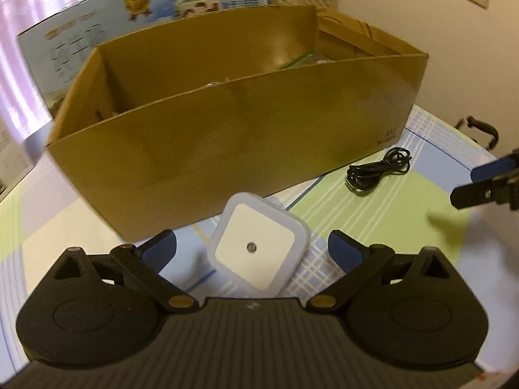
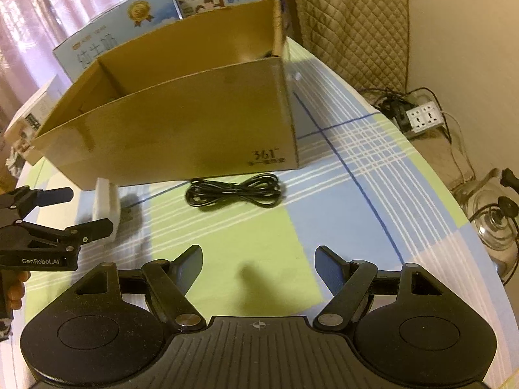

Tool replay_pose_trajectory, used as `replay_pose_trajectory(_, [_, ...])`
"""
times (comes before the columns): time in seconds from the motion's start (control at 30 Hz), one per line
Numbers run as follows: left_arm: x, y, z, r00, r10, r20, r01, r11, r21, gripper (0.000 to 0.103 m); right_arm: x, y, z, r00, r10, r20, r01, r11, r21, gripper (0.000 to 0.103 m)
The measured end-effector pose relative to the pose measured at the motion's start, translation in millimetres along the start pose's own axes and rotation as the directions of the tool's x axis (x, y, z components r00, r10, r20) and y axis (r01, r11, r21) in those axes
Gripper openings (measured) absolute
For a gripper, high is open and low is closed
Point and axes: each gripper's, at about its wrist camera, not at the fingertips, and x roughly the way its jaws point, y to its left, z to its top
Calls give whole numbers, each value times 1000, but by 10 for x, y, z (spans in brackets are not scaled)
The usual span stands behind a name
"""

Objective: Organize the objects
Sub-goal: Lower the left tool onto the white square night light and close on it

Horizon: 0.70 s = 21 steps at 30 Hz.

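A white square night light (image 1: 259, 246) with a small round sensor lies on the checked tablecloth between the wide-open fingers of my left gripper (image 1: 253, 249); nothing touches it. From the right wrist view it stands on edge (image 2: 105, 202) beside the left gripper (image 2: 81, 212). An open brown cardboard box (image 1: 227, 136) stands just behind it. A coiled black cable (image 1: 379, 168) lies in front of the box's right end, also in the right wrist view (image 2: 235, 191). My right gripper (image 2: 259, 269) is open and empty, hovering over the cloth short of the cable.
Printed blue cartons (image 2: 129, 22) stand behind the box (image 2: 181, 123). A quilted chair back (image 2: 350, 22), a power strip with cords (image 2: 421, 118) and a glass kettle (image 2: 493, 217) lie beyond the table's right edge. The right gripper shows at the far right (image 1: 486, 184).
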Motion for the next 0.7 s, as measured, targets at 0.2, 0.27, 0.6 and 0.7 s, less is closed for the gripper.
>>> replay_pose_trajectory(0.2, [200,7,31,999,-52,-10,52,997,59,97,55,-47,29,1000,-23,-8,23,1000,12,74])
replay_pose_trajectory(0.27, [233,21,32,997,-80,-6,80,995,59,97,72,-41,34,1000,-26,-8,26,1000,9,74])
replay_pose_trajectory(0.6, [213,98,-51,996,-92,10,92,996,11,68,210,86,135,1000,11,6,-11,999,-40,83])
replay_pose_trajectory(0.7, [153,170,-99,999,-41,12,41,997,-59,67,289,132,180,1000,10,11,-10,999,-52,93])
